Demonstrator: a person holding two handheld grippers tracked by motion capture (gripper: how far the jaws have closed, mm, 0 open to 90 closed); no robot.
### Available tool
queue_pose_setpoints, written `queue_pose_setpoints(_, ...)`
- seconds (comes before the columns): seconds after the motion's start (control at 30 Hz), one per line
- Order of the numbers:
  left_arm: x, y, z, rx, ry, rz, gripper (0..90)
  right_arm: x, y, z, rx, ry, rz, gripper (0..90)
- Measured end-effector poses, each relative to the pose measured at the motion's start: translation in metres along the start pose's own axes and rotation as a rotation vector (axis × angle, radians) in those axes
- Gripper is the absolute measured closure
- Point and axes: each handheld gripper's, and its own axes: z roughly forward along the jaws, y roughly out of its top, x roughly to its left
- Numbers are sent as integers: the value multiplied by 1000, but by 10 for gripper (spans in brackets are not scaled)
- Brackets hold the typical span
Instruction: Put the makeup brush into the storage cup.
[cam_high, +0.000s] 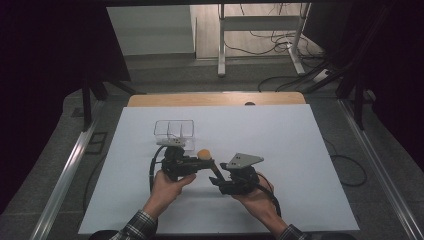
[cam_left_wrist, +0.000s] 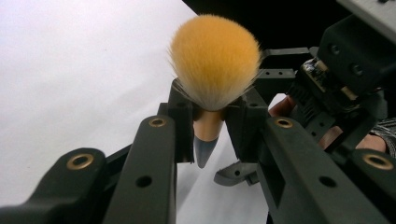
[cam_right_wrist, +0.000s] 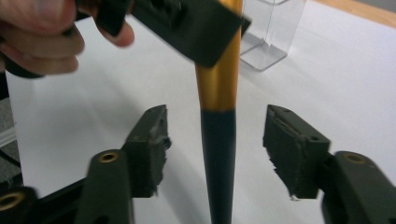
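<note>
On the white counter (cam_high: 300, 150), a clear compartment box (cam_high: 174, 131) stands just beyond the left tongs (cam_left_wrist: 208, 135). These are clamped on the makeup brush (cam_left_wrist: 215, 60) just under its orange bristles. The brush's handle (cam_right_wrist: 218, 154) runs lengthwise between the pads of the right tongs (cam_right_wrist: 219, 149), which stand apart without touching it.

Setting: a lab or test room fitted for recording handwork. Landmark: a wooden table (cam_high: 215, 99) covered by a white sheet (cam_high: 260, 145). Either side of the table: metal rails (cam_high: 65, 175) on grey carpet (cam_high: 55, 200). Beyond its far edge: the white metal legs of a stand (cam_high: 221, 45), with loose black cables (cam_high: 270, 37) trailing over a pale floor. Left and right of the table: dark curtaining (cam_high: 45, 60).
</note>
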Motion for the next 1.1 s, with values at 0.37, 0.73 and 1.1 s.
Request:
queue_pose_setpoints(0.37,-1,1,-6,-14,25,15,734,-7,-3,4,35,0,28,212)
queue_pose_setpoints(0.73,-2,3,-13,-21,58,37,735,-12,-6,5,64,8,49,96)
queue_pose_setpoints(1.1,0,4,-22,-34,86,43,735,-17,-10,3,107,34,47,57)
